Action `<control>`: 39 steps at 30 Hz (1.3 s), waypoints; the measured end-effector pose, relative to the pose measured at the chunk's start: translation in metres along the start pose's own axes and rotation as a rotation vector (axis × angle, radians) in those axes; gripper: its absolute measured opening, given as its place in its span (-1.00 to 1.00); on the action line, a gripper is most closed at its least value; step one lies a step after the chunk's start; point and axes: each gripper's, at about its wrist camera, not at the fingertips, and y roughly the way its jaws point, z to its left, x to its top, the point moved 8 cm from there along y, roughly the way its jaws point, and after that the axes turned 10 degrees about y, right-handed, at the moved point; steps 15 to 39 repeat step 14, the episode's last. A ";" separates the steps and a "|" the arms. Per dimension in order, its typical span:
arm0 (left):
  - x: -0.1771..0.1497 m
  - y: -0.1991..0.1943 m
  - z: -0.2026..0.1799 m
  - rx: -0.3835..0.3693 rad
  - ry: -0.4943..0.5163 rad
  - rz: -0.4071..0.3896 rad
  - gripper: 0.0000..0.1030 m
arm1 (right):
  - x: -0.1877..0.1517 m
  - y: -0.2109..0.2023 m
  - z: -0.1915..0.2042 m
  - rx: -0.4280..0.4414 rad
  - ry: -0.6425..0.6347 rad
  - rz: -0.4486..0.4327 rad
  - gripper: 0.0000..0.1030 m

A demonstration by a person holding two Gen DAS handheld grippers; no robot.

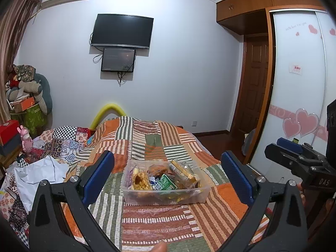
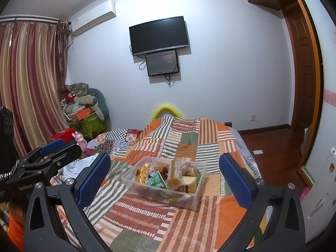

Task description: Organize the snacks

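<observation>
A clear plastic bin (image 1: 166,199) sits on the striped patchwork quilt, filled with snacks: a bag of yellow crisps (image 1: 140,180), a green carton (image 1: 166,181) and a gold-wrapped packet (image 1: 182,171). My left gripper (image 1: 167,156) is open, its blue pads spread wide on either side of the bin, short of it and apart from it. The right wrist view shows the same bin (image 2: 189,201) with the green carton (image 2: 157,179), slightly turned. Here my right gripper (image 2: 164,157) also stands open and holds nothing. Each gripper shows at the edge of the other's view.
The quilt (image 1: 159,216) covers a bed that drops off to a wooden floor (image 2: 271,145) on the right. Crumpled white wrapping (image 1: 40,174), a pink toy (image 1: 26,138) and a red box (image 1: 9,130) lie left. A heart-patterned wardrobe (image 1: 298,84) stands right.
</observation>
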 end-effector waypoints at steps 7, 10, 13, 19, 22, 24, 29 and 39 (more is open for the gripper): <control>-0.002 0.002 -0.002 -0.012 -0.001 0.007 0.99 | 0.000 0.001 0.000 -0.002 -0.001 0.002 1.00; -0.002 0.004 -0.001 -0.010 -0.003 0.008 0.99 | 0.000 0.002 -0.001 -0.005 -0.004 0.003 1.00; -0.004 0.005 -0.001 -0.012 -0.007 0.012 0.99 | -0.001 0.003 -0.002 -0.006 -0.003 0.006 1.00; -0.005 0.006 0.000 -0.012 -0.007 0.015 0.99 | -0.001 0.003 -0.002 -0.007 -0.004 0.005 1.00; -0.005 0.006 0.000 -0.012 -0.007 0.015 0.99 | -0.001 0.003 -0.002 -0.007 -0.004 0.005 1.00; -0.005 0.006 0.000 -0.012 -0.007 0.015 0.99 | -0.001 0.003 -0.002 -0.007 -0.004 0.005 1.00; -0.005 0.006 0.000 -0.012 -0.007 0.015 0.99 | -0.001 0.003 -0.002 -0.007 -0.004 0.005 1.00; -0.005 0.006 0.000 -0.012 -0.007 0.015 0.99 | -0.001 0.003 -0.002 -0.007 -0.004 0.005 1.00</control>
